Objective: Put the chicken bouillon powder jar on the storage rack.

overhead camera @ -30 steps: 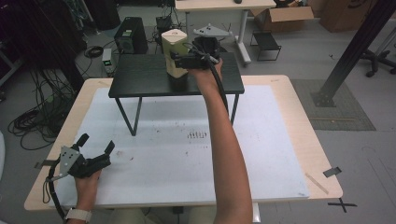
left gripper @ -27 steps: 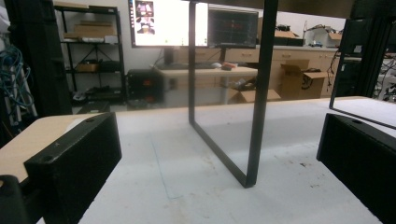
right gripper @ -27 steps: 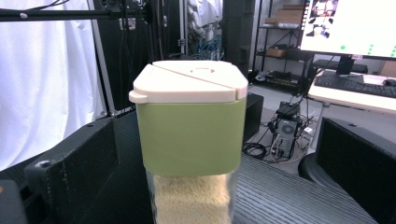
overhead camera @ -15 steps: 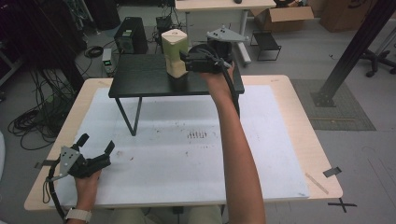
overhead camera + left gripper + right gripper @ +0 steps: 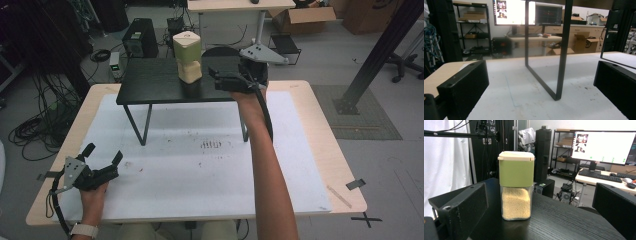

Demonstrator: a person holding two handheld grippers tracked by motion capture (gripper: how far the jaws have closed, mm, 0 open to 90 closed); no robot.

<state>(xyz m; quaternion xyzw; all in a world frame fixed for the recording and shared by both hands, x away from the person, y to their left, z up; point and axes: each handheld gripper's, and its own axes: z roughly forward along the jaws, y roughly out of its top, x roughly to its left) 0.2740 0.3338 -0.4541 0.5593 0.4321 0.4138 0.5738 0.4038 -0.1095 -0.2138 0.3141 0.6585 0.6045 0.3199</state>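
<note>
A clear container point(image 5: 187, 57) with a green band, a cream lid and pale grains inside stands upright on a low black side table point(image 5: 150, 82). My right gripper point(image 5: 216, 79) hovers over that table's right part, open, a short way right of the container and apart from it. In the right gripper view the container point(image 5: 516, 187) stands ahead on the dark wood top point(image 5: 564, 222), beyond the spread jaws of the right gripper point(image 5: 541, 197). My left gripper point(image 5: 104, 153) rests open at the front left of the white mat, and the left gripper point(image 5: 541, 75) holds nothing.
The side table stands on thin black legs point(image 5: 560, 50) over a white mat point(image 5: 300, 165) on a wooden table. Small dark marks point(image 5: 211, 145) lie mid-mat. Cables point(image 5: 35, 130) trail on the floor to the left; a desk and cardboard boxes point(image 5: 305, 17) stand behind.
My right gripper has drawn back to the right from the container, which stays standing on the black table. The left gripper has not moved.
</note>
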